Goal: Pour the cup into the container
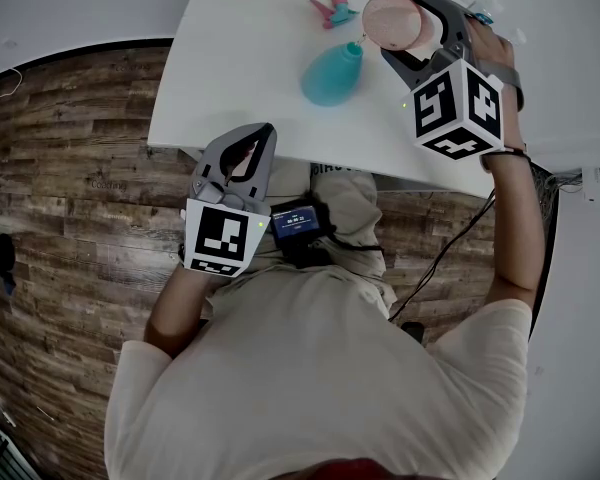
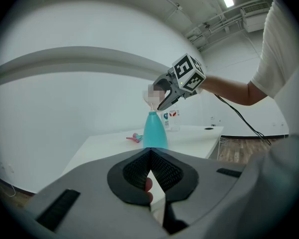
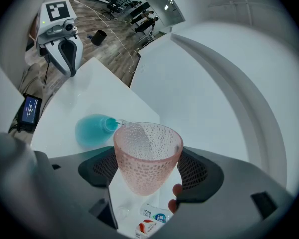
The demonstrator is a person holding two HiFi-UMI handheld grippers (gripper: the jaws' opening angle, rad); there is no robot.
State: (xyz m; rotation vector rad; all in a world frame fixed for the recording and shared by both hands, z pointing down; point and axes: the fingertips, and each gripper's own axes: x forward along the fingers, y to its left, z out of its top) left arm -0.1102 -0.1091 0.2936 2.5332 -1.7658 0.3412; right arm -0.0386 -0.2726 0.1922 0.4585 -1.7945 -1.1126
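My right gripper (image 1: 412,20) is shut on a pink dimpled cup (image 1: 392,20) and holds it tilted over the teal bottle-shaped container (image 1: 332,74) on the white table (image 1: 240,78). In the right gripper view the cup (image 3: 147,156) sits between the two pads, and a thin clear stream runs from its rim to the container's mouth (image 3: 111,125). The left gripper view shows the cup (image 2: 150,102) just above the container's neck (image 2: 154,131). My left gripper (image 1: 263,136) hovers at the table's front edge, shut with nothing in it (image 2: 149,153).
A small pink and teal clip (image 1: 332,11) lies behind the container. Small labelled bottles (image 3: 153,218) stand at the table's far side. A device with a screen (image 1: 296,222) hangs at the person's waist, with a cable (image 1: 450,248) trailing right. Wooden floor (image 1: 70,168) lies to the left.
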